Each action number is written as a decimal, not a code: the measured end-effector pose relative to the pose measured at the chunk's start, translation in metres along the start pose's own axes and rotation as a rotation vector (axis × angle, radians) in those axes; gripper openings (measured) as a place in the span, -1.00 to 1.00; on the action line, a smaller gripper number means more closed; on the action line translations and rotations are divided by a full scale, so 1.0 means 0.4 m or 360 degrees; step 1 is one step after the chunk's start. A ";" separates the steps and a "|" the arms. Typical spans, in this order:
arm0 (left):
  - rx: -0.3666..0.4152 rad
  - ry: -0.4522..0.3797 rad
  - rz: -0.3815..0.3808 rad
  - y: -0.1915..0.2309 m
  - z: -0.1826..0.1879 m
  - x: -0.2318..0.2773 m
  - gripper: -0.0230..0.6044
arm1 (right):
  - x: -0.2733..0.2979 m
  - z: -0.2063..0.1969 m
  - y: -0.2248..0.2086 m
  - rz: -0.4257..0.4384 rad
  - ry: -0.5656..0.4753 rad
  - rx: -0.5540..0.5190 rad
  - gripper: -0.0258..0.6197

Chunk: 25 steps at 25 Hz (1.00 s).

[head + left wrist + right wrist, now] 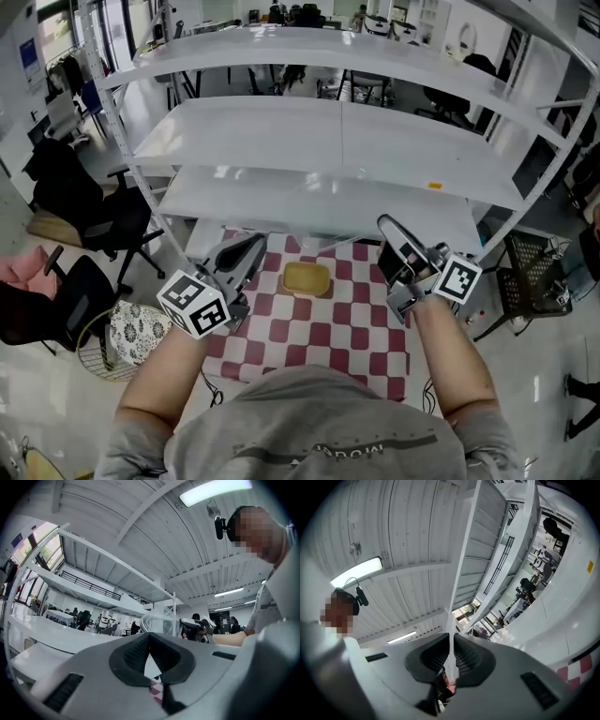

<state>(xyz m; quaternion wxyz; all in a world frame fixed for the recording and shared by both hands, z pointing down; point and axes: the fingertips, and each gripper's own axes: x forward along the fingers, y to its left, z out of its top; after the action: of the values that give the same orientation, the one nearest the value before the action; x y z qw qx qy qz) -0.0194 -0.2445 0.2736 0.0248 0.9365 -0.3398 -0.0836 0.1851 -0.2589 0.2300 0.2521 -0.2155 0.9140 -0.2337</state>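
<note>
Yellow box (307, 278), head view only

A small table (370, 361) stands in front of a white shelf rack (337, 131), and a red and white checked cloth (319, 323) covers its top. On the cloth, near the far edge and about in the middle, lies one flat yellow box (306, 278), well apart from both side edges.
</note>
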 end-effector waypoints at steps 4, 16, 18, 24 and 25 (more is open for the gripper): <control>-0.0036 0.0006 0.0066 -0.028 -0.034 -0.026 -0.93 | -0.041 -0.030 0.026 0.0046 0.0028 0.0036 -0.79; -0.0143 0.0121 0.0173 -0.042 -0.175 -0.102 -0.93 | -0.089 -0.147 0.044 0.0081 0.0078 0.0183 -0.79; -0.0177 0.0140 0.0184 -0.031 -0.200 -0.117 -0.93 | -0.092 -0.170 0.040 0.0060 0.0084 0.0193 -0.79; -0.0251 0.0236 0.0160 0.033 -0.301 -0.159 -0.93 | -0.099 -0.273 0.007 -0.0045 0.0064 0.0323 -0.79; -0.0258 0.0262 0.0151 0.046 -0.320 -0.167 -0.93 | -0.099 -0.294 0.001 -0.0069 0.0061 0.0343 -0.79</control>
<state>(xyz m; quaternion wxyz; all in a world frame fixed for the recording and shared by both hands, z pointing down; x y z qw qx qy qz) -0.0593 -0.2169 0.4107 0.1322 0.9180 -0.3726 -0.0326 0.1496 -0.2008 0.3339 0.2512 -0.2022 0.8834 -0.3401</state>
